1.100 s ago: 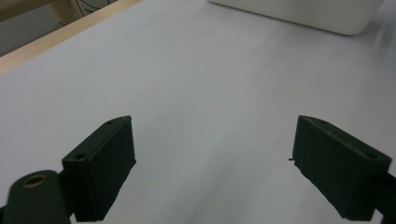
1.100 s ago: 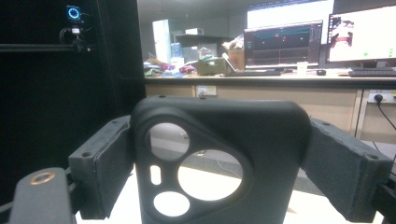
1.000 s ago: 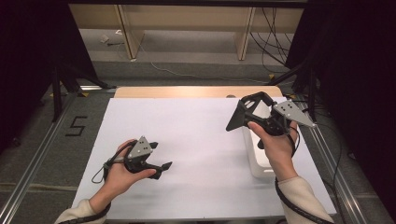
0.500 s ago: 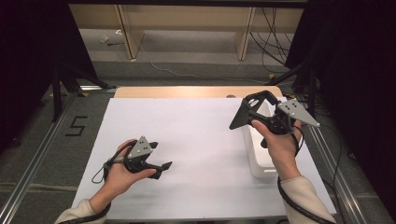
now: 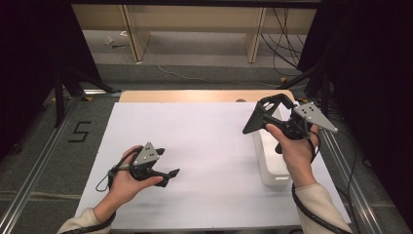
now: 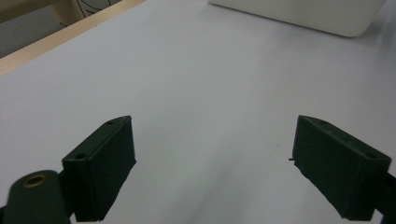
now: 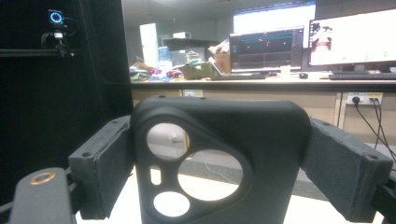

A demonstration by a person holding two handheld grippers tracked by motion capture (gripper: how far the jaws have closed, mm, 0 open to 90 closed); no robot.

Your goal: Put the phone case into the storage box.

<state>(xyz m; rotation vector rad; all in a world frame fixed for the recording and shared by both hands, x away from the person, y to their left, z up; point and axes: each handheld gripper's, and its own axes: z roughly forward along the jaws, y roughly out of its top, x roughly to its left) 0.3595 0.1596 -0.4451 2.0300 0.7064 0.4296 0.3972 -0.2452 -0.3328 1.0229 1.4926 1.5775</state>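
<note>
Right gripper (image 5: 263, 116) is clamped on a black phone case (image 7: 219, 158), held up in the air at roughly 2 o'clock of the table (image 5: 204, 146), above the far end of the white bin (image 5: 272, 165).

Case: matte black, rounded corners, soft-looking shell. Camera cutouts in it: one large rounded-triangle opening with a round hole at its upper left and a bigger one at lower right, a small slot, and a small round hole below. You can see straight through the holes to the room behind.

Orientation: in the right gripper view the case stands upright between the pads, flat face toward the camera, short edge on top, long axis running up-down along the jaws. Pads press on both long side edges, so the jaws sit wide, the case's full width. From the high view the case points toward about 10 o'clock, tilted up off the table.

Left gripper (image 5: 168, 176) rests low on the white sheet at about 7 o'clock, pointing toward 3 o'clock. Jaws wide apart, nothing between them, bare white surface beyond.
</note>
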